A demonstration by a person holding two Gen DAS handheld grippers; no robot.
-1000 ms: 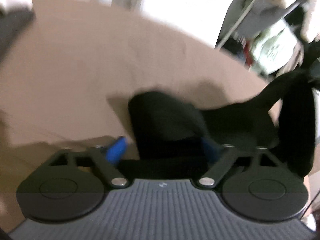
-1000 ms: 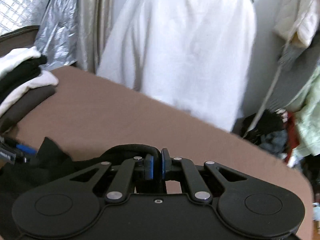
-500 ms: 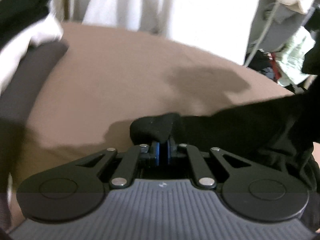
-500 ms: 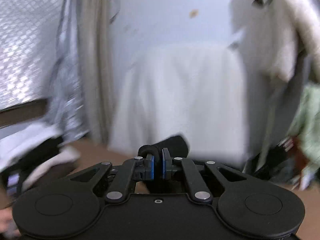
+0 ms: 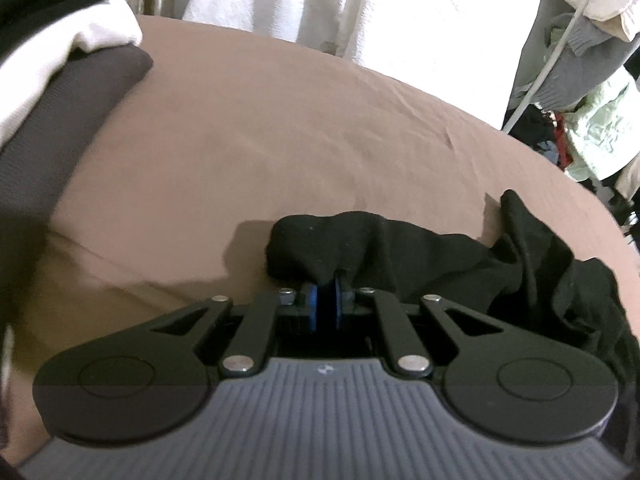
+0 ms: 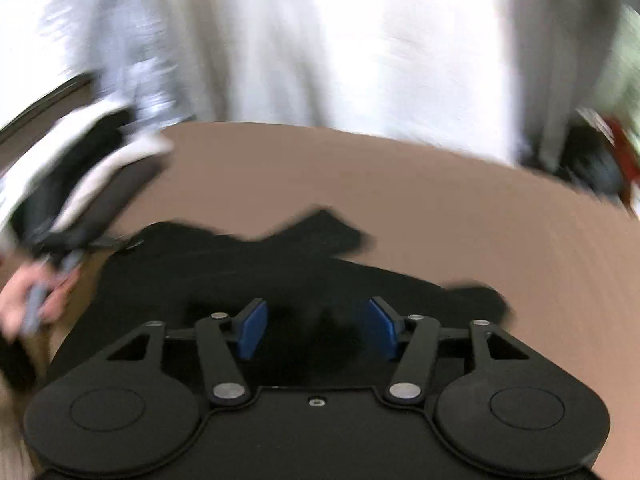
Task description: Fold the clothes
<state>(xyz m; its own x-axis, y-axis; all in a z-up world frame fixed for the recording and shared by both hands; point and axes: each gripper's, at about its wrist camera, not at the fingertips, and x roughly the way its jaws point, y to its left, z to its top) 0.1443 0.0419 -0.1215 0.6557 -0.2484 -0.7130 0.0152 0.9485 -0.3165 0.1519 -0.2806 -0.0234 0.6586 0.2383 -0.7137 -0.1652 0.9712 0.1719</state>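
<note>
My left gripper point(image 5: 326, 302) is clamped on the black garment point(image 5: 420, 256) lying on the brown bed point(image 5: 300, 128), my right gripper point(image 6: 314, 326) spread apart over it.

Light came from the far side, where the white curtain point(image 5: 400, 4) was blown out to glare in both views. The left wrist view was sharp, with a soft shadow on the brown bedsheet point(image 5: 280, 140) beside the black garment point(image 5: 440, 256). The right wrist view was smeared by motion blur, and fisheye distortion bowed the edges.
</note>
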